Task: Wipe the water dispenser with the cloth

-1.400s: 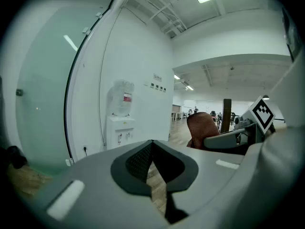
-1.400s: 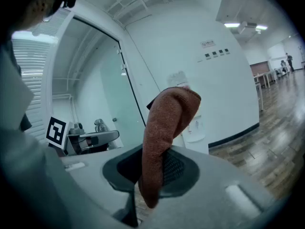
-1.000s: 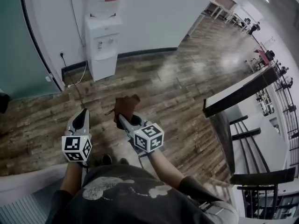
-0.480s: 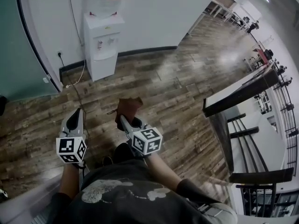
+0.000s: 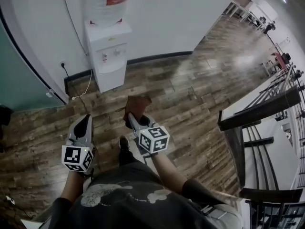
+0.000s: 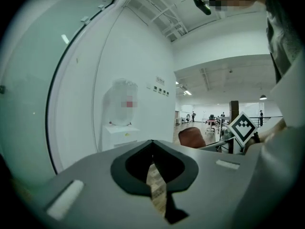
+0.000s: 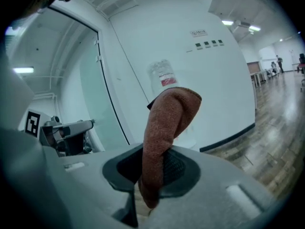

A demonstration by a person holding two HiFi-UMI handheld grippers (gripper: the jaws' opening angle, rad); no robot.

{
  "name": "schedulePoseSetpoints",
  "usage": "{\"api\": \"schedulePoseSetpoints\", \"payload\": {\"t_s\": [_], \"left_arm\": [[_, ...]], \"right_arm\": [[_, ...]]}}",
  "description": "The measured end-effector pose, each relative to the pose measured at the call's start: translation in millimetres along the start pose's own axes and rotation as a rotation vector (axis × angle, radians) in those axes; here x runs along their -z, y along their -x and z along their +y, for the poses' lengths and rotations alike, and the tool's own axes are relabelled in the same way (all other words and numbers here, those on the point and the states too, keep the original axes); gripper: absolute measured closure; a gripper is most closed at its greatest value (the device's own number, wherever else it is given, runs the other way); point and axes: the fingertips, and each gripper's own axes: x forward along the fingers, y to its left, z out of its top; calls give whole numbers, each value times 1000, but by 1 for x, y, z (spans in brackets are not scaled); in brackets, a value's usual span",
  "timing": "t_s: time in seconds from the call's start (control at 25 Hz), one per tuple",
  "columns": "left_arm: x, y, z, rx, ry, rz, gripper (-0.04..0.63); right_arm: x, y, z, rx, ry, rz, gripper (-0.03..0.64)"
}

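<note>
The water dispenser [image 5: 110, 56] stands in the upper left of the head view, a white cabinet against the white wall [image 5: 167, 18] with a clear bottle [image 5: 106, 1] on top. It is well apart from us across the wood floor [image 5: 200, 94]. The cloth [image 5: 135, 105], a rust-brown piece, sits near the middle of that view, pinched in the right tool [image 5: 132, 119]. That tool's jaws are clamped on the cloth's lower part, so the rest stands up and folds over above them. The left tool [image 5: 84, 123], at lower left, has its jaws together with nothing between them. We judge the step in hand to be the approach, since no wiping can begin until we close the gap. To do it well, we would come up square to the dispenser's front and hold the clamp firm so the cloth cannot slip out. We would present the free folded end, not the jaw tips, to the surface. Starting on the top ledge below the bottle and working down the front past the taps [image 5: 106, 53] looks sensible. A cable [image 5: 85, 87] runs near the wall socket [image 5: 62, 63] just left of the base, so we would step clear of it. The empty left tool could steady the cabinet if it rocks.
</note>
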Motion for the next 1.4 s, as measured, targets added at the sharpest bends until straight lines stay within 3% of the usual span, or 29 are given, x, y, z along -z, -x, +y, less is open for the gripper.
{"api": "schedulePoseSetpoints", "payload": {"t_s": [0.08, 0.24, 0.6, 0.76, 1.0, 1.4], "left_arm": [[-13, -38, 8, 3, -15, -3, 577], [-35, -88, 36, -69, 5, -23, 577], [-41, -144, 95, -142, 27, -5, 577], [-41, -179, 117, -100, 55, -7, 577], [-50, -229, 155, 1, 68, 7, 577], [-41, -275, 237, 60, 121, 51, 577]], "right_arm": [[-28, -26, -21, -6, 22, -10, 558], [-67, -58, -50, -41, 23, -22, 558], [-79, -119, -79, -31, 14, 46, 558], [-92, -152, -68, -39, 44, 57, 558], [-125, -203, -77, 32, 44, 38, 558], [-143, -268, -117, 254, -43, 30, 558]]}}
